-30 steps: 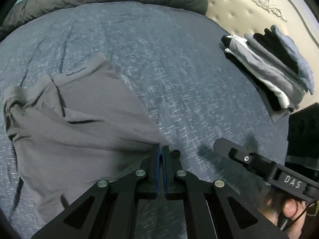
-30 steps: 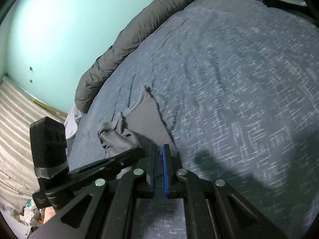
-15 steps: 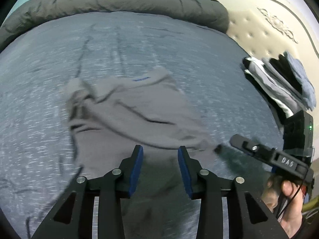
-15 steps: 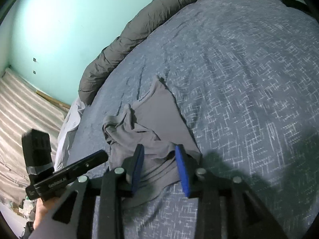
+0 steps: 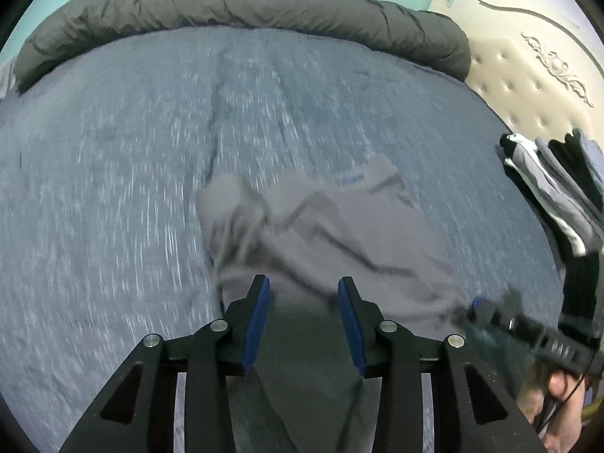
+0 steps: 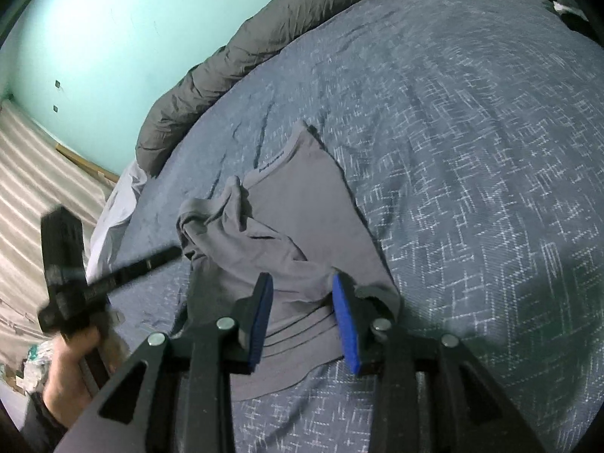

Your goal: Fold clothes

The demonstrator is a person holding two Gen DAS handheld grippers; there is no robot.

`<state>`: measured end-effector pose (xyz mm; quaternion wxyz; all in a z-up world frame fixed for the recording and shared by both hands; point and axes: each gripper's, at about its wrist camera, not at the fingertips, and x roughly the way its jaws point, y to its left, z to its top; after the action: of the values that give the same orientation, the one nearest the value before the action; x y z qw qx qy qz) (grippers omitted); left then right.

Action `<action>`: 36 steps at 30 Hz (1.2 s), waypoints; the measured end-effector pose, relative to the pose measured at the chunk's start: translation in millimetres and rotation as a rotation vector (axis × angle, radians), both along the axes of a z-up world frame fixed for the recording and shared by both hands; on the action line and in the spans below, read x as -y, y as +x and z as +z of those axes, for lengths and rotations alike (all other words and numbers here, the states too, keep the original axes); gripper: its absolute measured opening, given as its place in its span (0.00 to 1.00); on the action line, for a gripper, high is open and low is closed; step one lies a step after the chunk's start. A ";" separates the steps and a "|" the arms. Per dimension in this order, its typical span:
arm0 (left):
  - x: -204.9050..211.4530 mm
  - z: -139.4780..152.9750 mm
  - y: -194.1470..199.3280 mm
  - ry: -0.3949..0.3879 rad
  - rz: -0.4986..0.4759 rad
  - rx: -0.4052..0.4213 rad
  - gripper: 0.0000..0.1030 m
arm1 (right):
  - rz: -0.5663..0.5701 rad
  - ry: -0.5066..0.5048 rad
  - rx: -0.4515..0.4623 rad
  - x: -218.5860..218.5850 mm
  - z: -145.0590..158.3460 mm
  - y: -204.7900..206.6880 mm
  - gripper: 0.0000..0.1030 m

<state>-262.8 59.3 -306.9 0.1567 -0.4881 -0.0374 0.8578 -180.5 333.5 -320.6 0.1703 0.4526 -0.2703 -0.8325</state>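
Garment: we see one grey, soft cotton garment [image 6: 302,226] lying crumpled on the blue bed cover with white dashes [image 6: 472,151]; its far edge carries a band with small blue lettering; its left part is bunched into folds, its right part lies flatter.

Left tongs: the black left gripper with blue pads [image 5: 304,317] stands with its jaws apart above the near part of the garment; we see cloth behind the gap, but no pad presses on it; nothing is held.

Right tongs: the black right gripper with blue pads [image 6: 304,321] has its jaws apart too; the near hem of the garment lies between and under them; the pads do not pinch it.

Hands: in the right wrist view a hand [image 6: 71,370] holds the left tool at the left border; in the left wrist view a hand [image 5: 562,411] holds the right tool at the lower right.

Surroundings: a dark grey rolled duvet [image 5: 241,7] runs along the far edge of the bed; a pile of folded clothes in grey, black and white [image 5: 555,188] rests at the right, near the cream padded headboard [image 5: 528,75]; the wall behind is a pale green wall [image 6: 113,37].
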 end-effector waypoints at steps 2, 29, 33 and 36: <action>-1.8 5.8 -14.9 -0.013 -0.002 -0.011 0.40 | 0.015 0.019 0.006 5.0 -1.7 -3.3 0.27; -46.4 -17.4 -109.5 -0.128 -0.022 0.058 0.00 | -0.012 0.009 -0.031 -12.6 1.2 -1.8 0.01; -48.1 -8.3 -107.7 -0.125 -0.031 0.034 0.00 | -0.001 0.020 -0.004 -8.5 -3.0 -6.1 0.02; -50.2 -5.7 -107.4 -0.120 -0.036 0.028 0.00 | 0.000 0.053 0.000 -2.6 -3.1 -8.6 0.11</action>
<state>-370.2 109.4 -312.6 0.1423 -0.5091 0.0207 0.8486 -189.1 336.1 -323.7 0.1583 0.4570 -0.2482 -0.8393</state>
